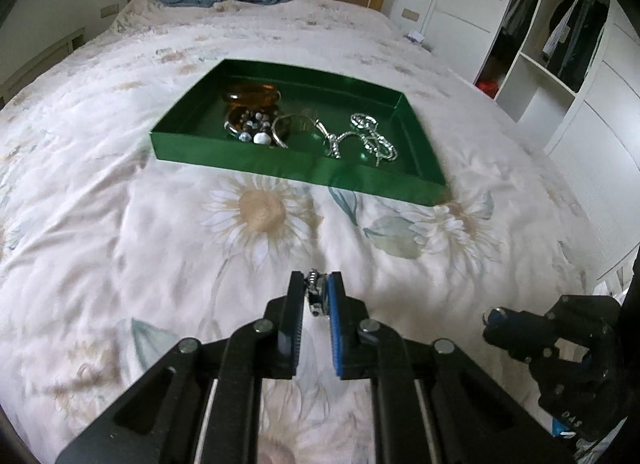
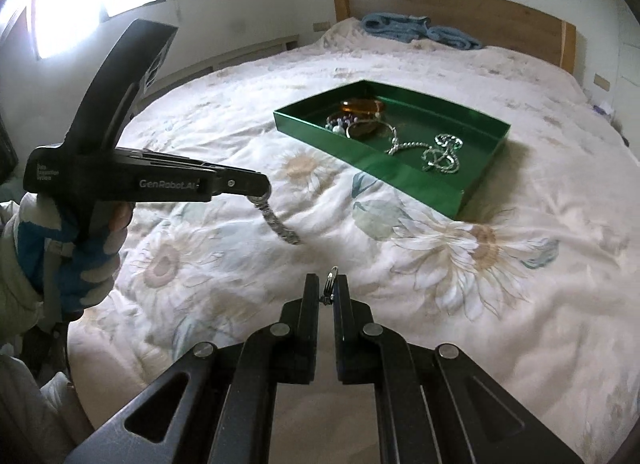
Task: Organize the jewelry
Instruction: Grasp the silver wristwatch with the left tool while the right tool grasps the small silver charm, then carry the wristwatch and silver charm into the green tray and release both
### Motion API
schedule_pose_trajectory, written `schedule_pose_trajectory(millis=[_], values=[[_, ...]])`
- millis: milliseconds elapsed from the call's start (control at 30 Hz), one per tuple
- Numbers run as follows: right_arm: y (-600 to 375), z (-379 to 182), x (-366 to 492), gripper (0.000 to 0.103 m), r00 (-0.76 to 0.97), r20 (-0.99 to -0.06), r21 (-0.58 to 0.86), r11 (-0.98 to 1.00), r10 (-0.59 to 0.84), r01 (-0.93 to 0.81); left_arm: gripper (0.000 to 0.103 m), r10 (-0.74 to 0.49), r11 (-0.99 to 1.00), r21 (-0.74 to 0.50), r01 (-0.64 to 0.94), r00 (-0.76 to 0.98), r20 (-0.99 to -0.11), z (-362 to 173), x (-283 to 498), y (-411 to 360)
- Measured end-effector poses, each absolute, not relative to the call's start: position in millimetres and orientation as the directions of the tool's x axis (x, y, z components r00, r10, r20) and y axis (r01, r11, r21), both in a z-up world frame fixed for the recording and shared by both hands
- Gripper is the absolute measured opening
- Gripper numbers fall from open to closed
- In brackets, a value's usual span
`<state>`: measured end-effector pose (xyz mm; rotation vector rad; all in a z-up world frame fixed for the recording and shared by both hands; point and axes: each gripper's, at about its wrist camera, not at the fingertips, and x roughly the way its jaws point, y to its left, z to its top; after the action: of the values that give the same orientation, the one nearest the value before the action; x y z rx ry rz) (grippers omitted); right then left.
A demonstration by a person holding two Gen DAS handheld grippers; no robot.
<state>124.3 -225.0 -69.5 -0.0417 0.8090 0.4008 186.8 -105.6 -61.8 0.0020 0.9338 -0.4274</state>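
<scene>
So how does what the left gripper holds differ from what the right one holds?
The left gripper pinches a chunky metal link chain whose loose end hangs down toward the bedspread. The right gripper pinches a small thin metal ring that barely shows above its tips, with nothing dangling. The chain is long and flexible; the ring looks short and rigid. Both are silvery, clamped at the fingertips, short of the green tray.

Both wrist views look down across the bed [image 1: 120,248], sharing the green tray [image 1: 280,166]
</scene>
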Motion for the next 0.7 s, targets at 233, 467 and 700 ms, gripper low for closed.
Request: schedule_pose_trajectory(millis=[233, 467, 700], values=[[-226, -52, 104, 0.007, 0.651, -0.691, 0.102, 0.934, 0.314, -0.342, 0.010, -0.362, 0.917, -0.179, 0.357, 0.553, -0.751, -45, 165, -95], [-226, -41, 98, 0.007, 0.672, -0.676, 0.090, 0.939, 0.302, -0.331, 0.010, -0.356, 0.921, -0.166, 0.352, 0.590, -0.724, -31, 160, -87], [-230, -28, 127, 0.007, 0.697, -0.663, 0.067, 0.949, 0.274, -0.309, 0.010, -0.357, 0.923, -0.165, 0.348, 0.614, -0.704, -15, 190, -93]])
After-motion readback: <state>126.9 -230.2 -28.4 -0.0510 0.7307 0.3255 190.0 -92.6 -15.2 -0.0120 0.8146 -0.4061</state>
